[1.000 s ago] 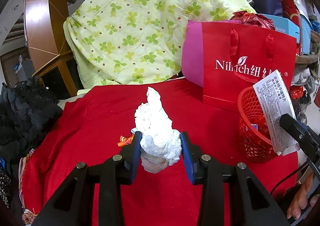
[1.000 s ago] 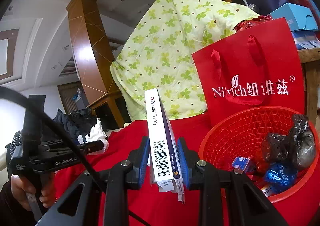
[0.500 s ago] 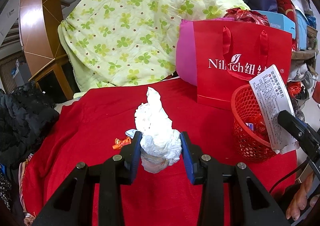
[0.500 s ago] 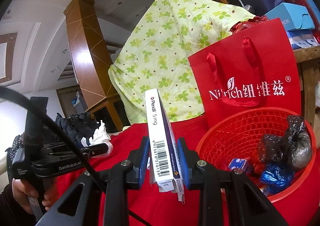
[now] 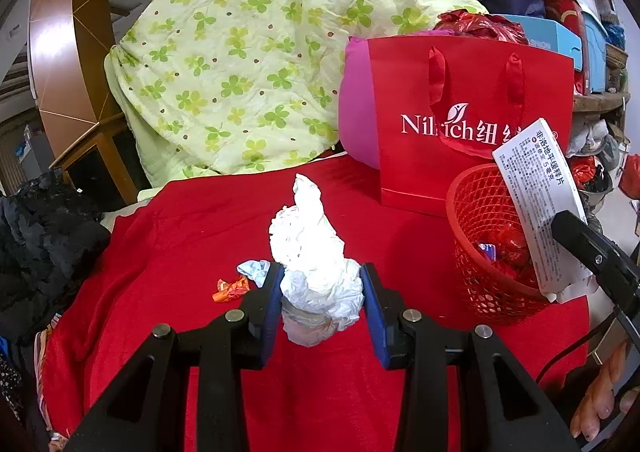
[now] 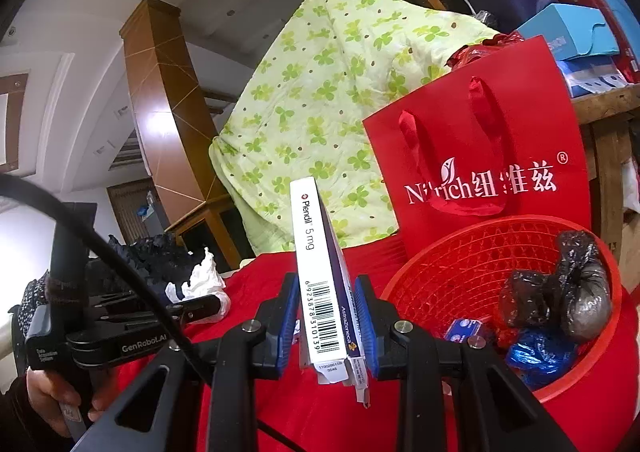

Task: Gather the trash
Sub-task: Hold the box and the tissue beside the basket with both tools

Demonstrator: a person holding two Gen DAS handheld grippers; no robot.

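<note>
Left tongs (image 5: 322,294): pinching a crumpled white tissue wad (image 5: 312,252) from both sides, blue pads sunk into its lower half; lifted clear of the red cloth (image 5: 180,252), probably for carrying over to the basket.
Right tongs (image 6: 326,322): pressed tight on a flat white medicine box (image 6: 318,272), gripped low by its broad faces so most of it stands up past the pads; a paper leaflet sticking out below.
Basket (image 6: 452,264): red mesh, on the cloth just right of the box, in front of the red paper bag (image 6: 480,156); already holding a knotted black bag (image 6: 560,288), a blue wrapper and other scraps, so clearly the collection point.
Box position: near the basket rim but not yet over the opening, judging from the right view.
Left on the cloth: an orange wrapper (image 5: 232,289) and a pale blue scrap (image 5: 254,270), lying just left of the left tongs.
Likely step: carrying two pieces toward the basket at once.
Risk: loose tissue slipping from a shallow pinch.
</note>
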